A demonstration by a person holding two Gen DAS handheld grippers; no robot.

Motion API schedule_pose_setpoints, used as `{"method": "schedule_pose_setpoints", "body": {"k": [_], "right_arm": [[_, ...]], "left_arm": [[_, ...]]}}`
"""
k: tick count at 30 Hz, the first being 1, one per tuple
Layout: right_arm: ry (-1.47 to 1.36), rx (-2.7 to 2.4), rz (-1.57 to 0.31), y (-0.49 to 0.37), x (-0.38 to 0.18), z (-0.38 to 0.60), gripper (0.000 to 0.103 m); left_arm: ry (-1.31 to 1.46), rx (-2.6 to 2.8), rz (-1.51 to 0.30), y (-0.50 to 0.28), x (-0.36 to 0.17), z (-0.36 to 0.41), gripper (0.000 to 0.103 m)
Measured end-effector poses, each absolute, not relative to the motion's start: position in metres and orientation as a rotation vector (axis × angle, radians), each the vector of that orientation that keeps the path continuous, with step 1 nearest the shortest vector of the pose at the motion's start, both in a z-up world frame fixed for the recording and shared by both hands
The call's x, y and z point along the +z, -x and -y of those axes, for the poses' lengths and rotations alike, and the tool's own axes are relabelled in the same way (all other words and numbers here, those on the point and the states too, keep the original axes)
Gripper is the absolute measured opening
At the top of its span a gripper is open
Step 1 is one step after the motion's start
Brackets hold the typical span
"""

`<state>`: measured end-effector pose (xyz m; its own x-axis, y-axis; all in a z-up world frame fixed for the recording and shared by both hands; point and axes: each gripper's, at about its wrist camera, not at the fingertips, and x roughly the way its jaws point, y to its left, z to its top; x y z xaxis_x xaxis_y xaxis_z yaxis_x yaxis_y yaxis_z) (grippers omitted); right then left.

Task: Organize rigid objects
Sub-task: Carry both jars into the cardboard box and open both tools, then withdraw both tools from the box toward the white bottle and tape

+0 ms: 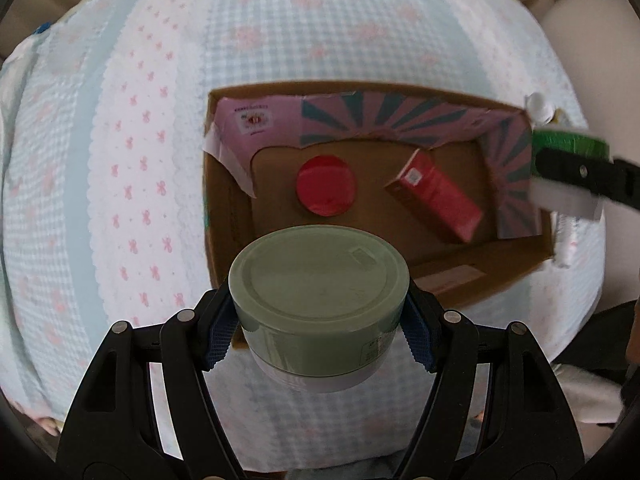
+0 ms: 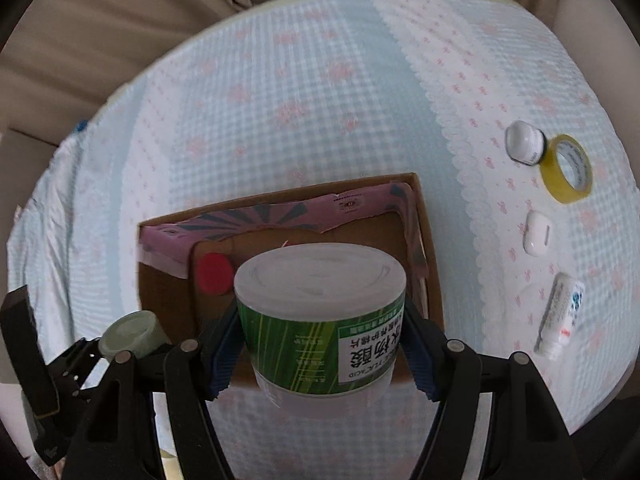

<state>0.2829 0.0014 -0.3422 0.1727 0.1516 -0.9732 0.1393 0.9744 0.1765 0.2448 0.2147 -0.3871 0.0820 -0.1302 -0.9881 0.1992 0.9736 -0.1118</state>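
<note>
Cardboard is what both our loads are heading for: the open cardboard box (image 1: 516, 252) lies ahead of and below each claw, sitting on the gingham-covered surface (image 1: 140, 160).

Our left claw (image 1: 320, 326) pinches the sage-green lidded jar (image 1: 320, 280) by its sides, lid upright, held above the box's near wall towards its left end. Just beyond it inside the box stand a red-capped container (image 1: 326, 185) and, further right, a red carton (image 1: 438, 196) lying at a slant. We judge the free floor between the jar and that carton is where it fits.

Our right claw (image 2: 322, 346) pinches the green-labelled tub (image 2: 320, 316), white lid up, likewise hanging over the near edge of the box. Both claws point forward and down, tilted towards the box mouth, with the left claw just to the left of the right one.

Well to the right on the cloth lie a yellow tape roll (image 2: 568, 168), a small white jar (image 2: 524, 143), a white case (image 2: 537, 233) and a tube (image 2: 560, 316).
</note>
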Motion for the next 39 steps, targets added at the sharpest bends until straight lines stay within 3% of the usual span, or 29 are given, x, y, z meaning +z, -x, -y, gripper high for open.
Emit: {"method": "schedule_pose_setpoints", "body": {"k": [9,16,18,19,20,21,22,39], "right_arm": [[-0.158,0.004,-1.495,-0.326,-0.399,-0.005,0.066],[-0.169,0.026,-1.52,-0.34,-0.421,-0.009,0.067],[-0.159,0.014,-1.513,-0.342,-0.423,-0.012,0.067],[-0.168,0.01,-1.514,-0.342,-0.424,-0.011,0.067],[-0.201,0.011,-1.519,-0.342,-0.427,-0.009,0.069],[-0.224,0.015,-1.518,-0.342,-0.428,-0.008,0.089],[-0.241,0.02,-1.508,-0.342,-0.427,-0.007,0.103],[-0.231,0.073,-1.425,-0.318,-0.373,-0.004,0.103]], "left_arm": [[-0.119,-0.256,-1.575,-0.259,-0.436,-0.199,0.068],[-0.156,-0.273,-1.595,-0.265,-0.442,-0.193,0.068],[-0.152,-0.288,-1.597,-0.265,-0.44,-0.19,0.083],[-0.138,-0.297,-1.589,-0.266,-0.437,-0.19,0.102],[-0.124,-0.305,-1.576,-0.265,-0.435,-0.189,0.103],[-0.109,-0.312,-1.565,-0.265,-0.432,-0.189,0.103],[-0.103,-0.311,-1.559,-0.265,-0.429,-0.189,0.103],[-0.019,-0.209,-1.458,-0.246,-0.375,-0.206,0.103]]}}
